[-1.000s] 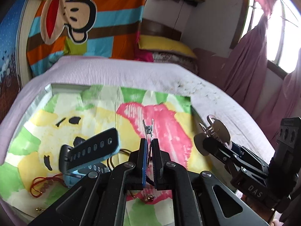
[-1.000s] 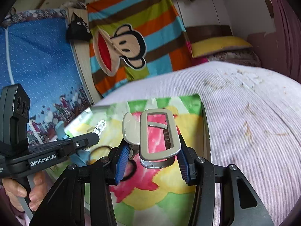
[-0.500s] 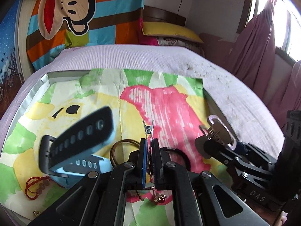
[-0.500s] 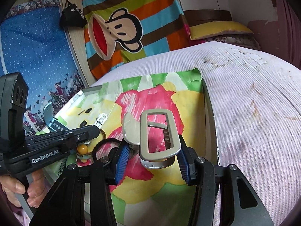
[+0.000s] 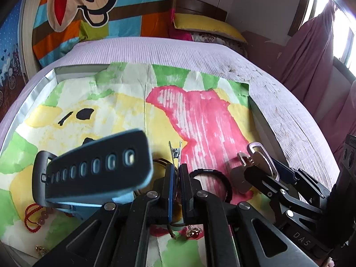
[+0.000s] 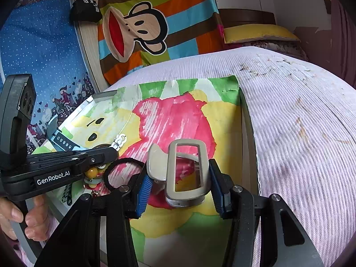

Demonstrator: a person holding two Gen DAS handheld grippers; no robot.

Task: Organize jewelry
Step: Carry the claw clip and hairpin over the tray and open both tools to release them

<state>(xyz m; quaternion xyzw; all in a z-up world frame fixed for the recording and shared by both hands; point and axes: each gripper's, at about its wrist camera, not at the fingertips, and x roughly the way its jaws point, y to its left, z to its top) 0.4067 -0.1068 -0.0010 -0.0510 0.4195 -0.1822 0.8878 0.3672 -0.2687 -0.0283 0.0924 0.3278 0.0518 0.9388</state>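
My left gripper [image 5: 176, 173] is shut on a small silver alligator clip [image 5: 175, 152], which sticks up between its fingertips. In the right wrist view the same left gripper [image 6: 111, 153] hovers low over the tray with the clip [image 6: 119, 140] at its tip. My right gripper [image 6: 181, 179] is shut on a grey rectangular hair clip [image 6: 187, 191]; the left wrist view shows that hair clip [image 5: 259, 155] at the right. Below them lies a painted paper-lined tray [image 5: 77, 69] holding a dark blue watch strap [image 5: 93, 173], a black hair tie [image 5: 224, 181] and a red bead bracelet [image 5: 35, 219].
The tray [image 6: 248, 122] rests on a lilac bedspread [image 6: 300, 133]. A yellow charm [image 6: 92, 173] and small gold trinkets [image 5: 193, 231] lie near the tray's front. A hand [image 6: 22, 213] holds the left gripper's handle. A striped monkey blanket [image 5: 89, 11] and yellow pillow [image 5: 207, 24] stand behind.
Both grippers have come down and forward over the tray, each keeping its clip. The watch strap and hair tie now sit much closer under the left gripper.
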